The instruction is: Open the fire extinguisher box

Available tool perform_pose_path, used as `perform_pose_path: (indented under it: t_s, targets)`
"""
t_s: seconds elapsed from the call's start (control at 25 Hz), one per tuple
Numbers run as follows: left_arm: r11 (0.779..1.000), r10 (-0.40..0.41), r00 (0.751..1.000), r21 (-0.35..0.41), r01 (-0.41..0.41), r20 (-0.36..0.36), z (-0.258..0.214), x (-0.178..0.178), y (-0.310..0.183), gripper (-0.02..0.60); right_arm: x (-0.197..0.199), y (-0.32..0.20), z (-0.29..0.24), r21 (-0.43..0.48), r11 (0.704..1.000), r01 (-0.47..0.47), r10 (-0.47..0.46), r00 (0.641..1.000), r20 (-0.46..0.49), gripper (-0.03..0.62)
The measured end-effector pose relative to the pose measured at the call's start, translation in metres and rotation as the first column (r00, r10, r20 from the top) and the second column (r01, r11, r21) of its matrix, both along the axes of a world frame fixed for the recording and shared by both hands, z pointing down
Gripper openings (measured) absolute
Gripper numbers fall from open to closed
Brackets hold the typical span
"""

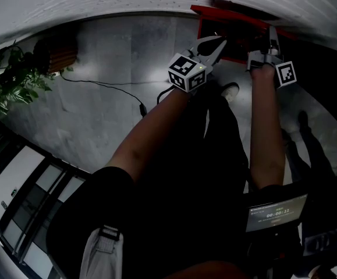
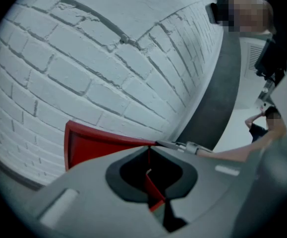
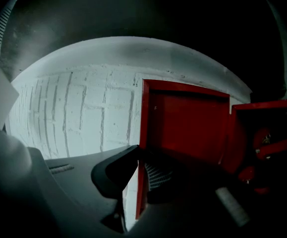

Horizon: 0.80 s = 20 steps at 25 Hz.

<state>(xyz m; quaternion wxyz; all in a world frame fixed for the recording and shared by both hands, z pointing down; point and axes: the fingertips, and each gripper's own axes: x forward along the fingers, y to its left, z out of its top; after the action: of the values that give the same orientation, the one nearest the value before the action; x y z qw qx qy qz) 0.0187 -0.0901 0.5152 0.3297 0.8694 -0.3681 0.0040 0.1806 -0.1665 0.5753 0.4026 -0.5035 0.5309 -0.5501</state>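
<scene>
Pinching the thin edge of the red door [image 3: 183,118], right gripper [image 3: 137,157] is squeezing narrow on it; left gripper [image 2: 149,148] is clamping a red door edge too. Fire extinguisher box [image 1: 238,19] is hanging on the brick wall [image 3: 84,113]. Guessing it's swinging light, stiff, slippery.

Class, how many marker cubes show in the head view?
2. One marker cube sits on the left gripper, another marker cube on the right gripper. None seems hidden.
</scene>
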Motion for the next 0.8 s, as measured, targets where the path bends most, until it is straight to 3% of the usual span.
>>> perform_pose_path:
  t_s: [0.52, 0.8]
  targets:
    - [0.999, 0.027, 1.000, -0.021, -0.027, 0.004, 0.001, 0.012, 0.043, 0.009, -0.001, 0.103, 0.030, -0.080, 0.997, -0.003, 0.004, 1.000, 0.014, 0.060]
    - [0.999, 0.033, 0.999, -0.037, -0.032, 0.015, 0.013, 0.009, 0.053, 0.009, -0.003, 0.125, 0.052, -0.102, 0.995, 0.022, -0.022, 1.000, 0.005, 0.069]
